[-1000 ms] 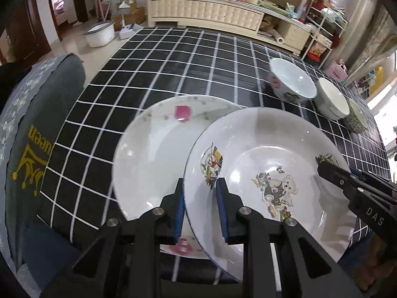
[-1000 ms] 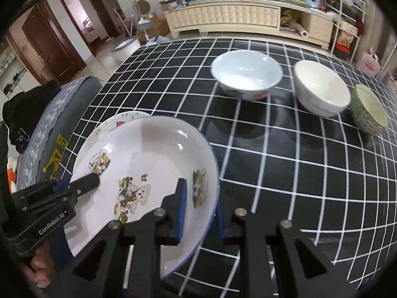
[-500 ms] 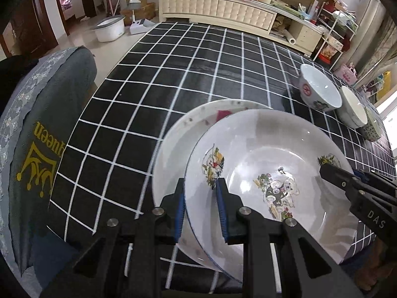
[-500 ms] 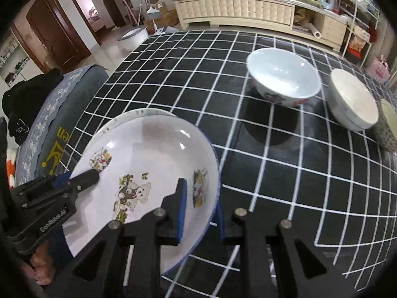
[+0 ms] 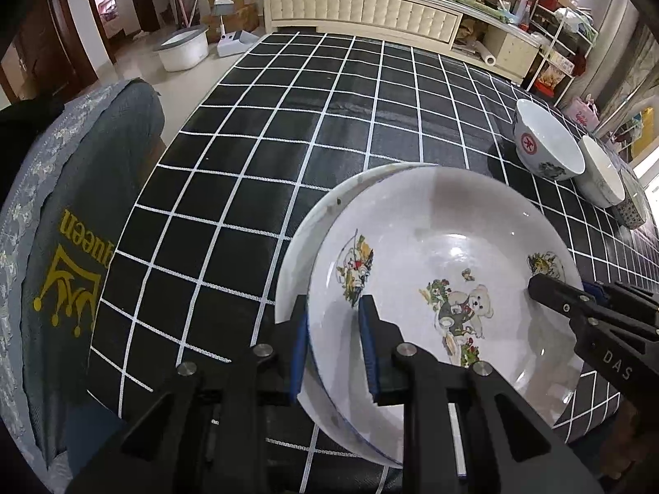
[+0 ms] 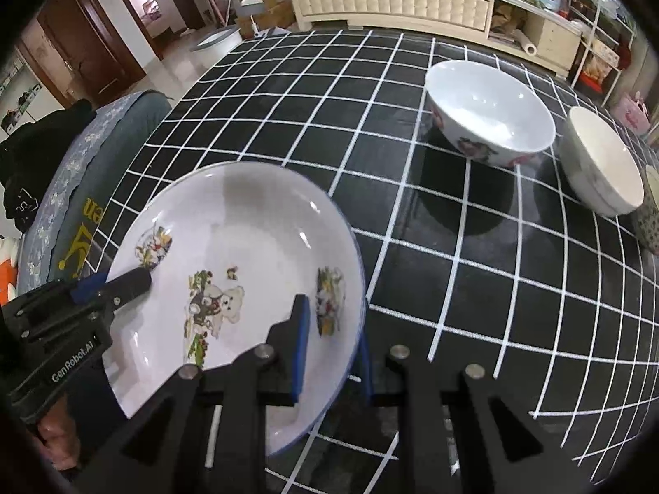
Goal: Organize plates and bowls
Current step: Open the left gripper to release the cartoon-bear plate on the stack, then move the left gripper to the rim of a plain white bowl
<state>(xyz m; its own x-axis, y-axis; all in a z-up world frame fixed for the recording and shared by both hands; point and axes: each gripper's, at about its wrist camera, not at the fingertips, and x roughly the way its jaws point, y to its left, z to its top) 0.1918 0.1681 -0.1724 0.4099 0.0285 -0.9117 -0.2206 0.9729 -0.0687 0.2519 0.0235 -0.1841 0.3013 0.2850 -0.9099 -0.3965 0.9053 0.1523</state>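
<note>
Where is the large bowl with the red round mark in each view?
Left wrist: large bowl at the far right, on the checked cloth.
Right wrist: upper right of centre, interior showing.
Shared landmark: the bear plate, near and left of it.

A lived-in home, likely a dining or living room. A bench under a black oilcloth with white grid lines (image 5: 329, 131) stands before a long cream tufted sideboard (image 5: 362, 12) crowded with household clutter. Dark wooden doors (image 6: 82, 45) open onto other rooms, and a white plastic washtub (image 5: 183, 47) sits on the tiled floor.
</note>
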